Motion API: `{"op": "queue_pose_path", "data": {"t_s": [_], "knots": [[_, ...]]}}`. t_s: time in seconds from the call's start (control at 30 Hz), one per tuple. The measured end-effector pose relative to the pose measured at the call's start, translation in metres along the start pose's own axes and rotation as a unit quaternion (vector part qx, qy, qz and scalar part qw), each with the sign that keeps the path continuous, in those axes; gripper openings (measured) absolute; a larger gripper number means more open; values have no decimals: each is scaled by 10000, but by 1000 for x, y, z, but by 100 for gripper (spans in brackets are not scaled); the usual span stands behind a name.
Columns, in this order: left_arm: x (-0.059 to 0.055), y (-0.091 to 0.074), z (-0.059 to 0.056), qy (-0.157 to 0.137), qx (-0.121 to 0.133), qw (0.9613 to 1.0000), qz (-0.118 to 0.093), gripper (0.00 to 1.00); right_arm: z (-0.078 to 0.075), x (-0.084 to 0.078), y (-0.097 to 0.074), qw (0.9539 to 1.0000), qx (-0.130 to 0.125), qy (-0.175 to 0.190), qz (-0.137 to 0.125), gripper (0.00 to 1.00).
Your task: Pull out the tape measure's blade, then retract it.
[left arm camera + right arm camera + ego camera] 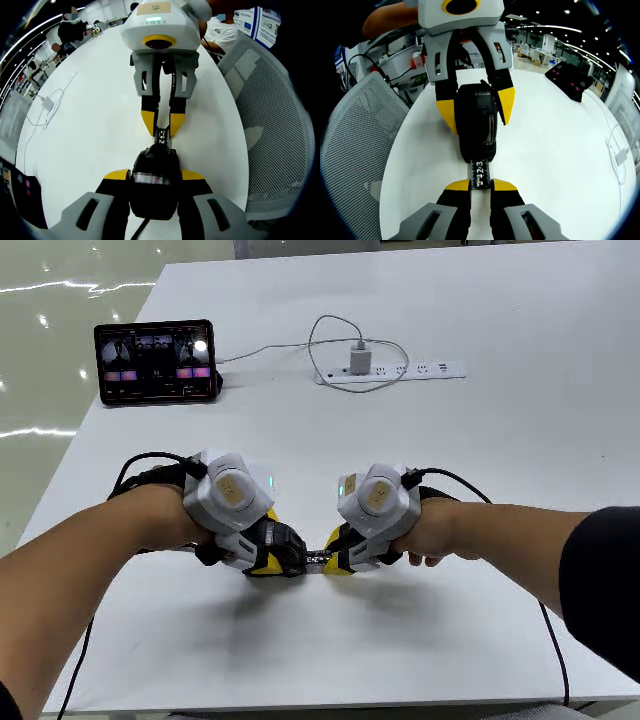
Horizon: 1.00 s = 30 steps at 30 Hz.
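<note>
Setting was an open-plan office or lab. A long white table (520,470) carried a tablet (157,361) and a power strip (420,370); a mesh office chair (270,110) stood beside it, with rows of ceiling lights (560,28) over distant desks (532,50)

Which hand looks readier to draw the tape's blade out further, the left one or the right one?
Right. The right tool is shut on the blade, just clear of the case, so it can likely draw straight back. The left tool grips the case, better for anchoring.
</note>
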State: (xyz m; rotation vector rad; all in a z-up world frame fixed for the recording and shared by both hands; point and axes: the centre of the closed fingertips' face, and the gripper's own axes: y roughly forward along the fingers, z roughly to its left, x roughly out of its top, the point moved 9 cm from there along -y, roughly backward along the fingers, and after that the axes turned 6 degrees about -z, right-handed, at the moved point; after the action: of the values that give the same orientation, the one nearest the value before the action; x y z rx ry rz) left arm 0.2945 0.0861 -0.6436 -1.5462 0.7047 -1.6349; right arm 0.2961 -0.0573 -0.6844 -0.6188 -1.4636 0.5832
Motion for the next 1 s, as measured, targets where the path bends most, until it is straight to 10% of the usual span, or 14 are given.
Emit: {"op": "queue_pose_path", "data": {"t_s": [1.0], "knots": [[-1, 0, 0, -2, 14, 10000, -53, 31, -1, -7, -8, 10000, -29, 55, 66, 10]]}}
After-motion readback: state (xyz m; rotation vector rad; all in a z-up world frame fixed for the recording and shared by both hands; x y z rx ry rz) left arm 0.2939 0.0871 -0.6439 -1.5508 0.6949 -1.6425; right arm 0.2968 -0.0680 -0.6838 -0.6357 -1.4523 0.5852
